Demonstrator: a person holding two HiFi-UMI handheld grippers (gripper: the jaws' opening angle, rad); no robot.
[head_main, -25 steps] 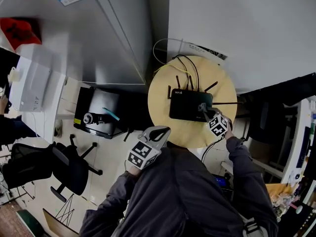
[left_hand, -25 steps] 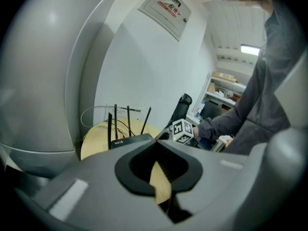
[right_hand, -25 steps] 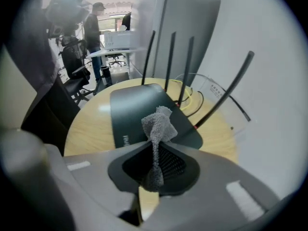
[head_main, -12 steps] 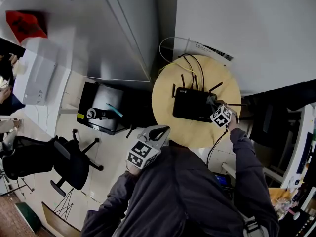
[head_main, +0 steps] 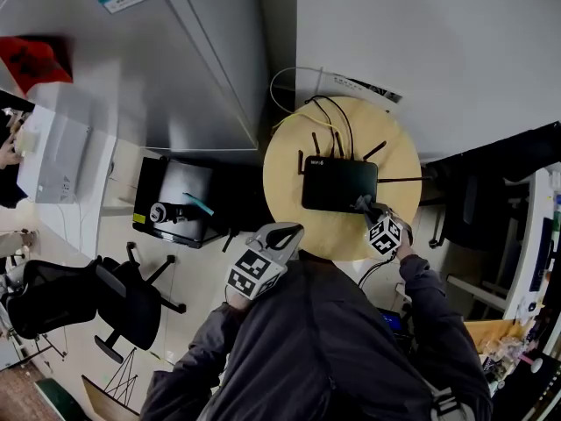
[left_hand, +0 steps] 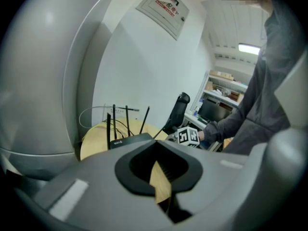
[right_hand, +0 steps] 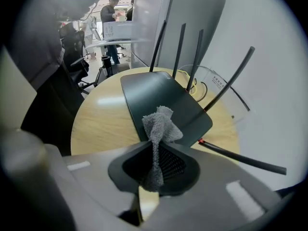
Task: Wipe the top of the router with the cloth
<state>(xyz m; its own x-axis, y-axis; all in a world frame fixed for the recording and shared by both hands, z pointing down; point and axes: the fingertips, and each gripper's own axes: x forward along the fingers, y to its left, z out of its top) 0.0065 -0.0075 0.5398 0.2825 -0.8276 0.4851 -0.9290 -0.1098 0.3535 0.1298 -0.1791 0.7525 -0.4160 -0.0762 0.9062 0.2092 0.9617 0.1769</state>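
Observation:
A black router [head_main: 338, 185] with several upright antennas lies on a round wooden table [head_main: 302, 226]. My right gripper [head_main: 362, 203] is at the router's near right corner, shut on a small grey cloth [right_hand: 161, 124]. In the right gripper view the cloth sticks out past the jaws and hangs over the near end of the router [right_hand: 159, 97]. My left gripper [head_main: 282, 233] is held close to my chest at the table's near edge, away from the router, jaws shut with nothing in them. From the left gripper view the router [left_hand: 129, 139] is low ahead.
Yellow and black cables [head_main: 326, 117] loop behind the router by the white wall. On the floor to the left stand a black box [head_main: 175, 202] and a black office chair [head_main: 123, 296]. A black cable [right_hand: 240, 158] runs off the table's right side.
My right gripper with the cloth has slid from the router's right edge back to its near right corner. The left gripper has stayed put.

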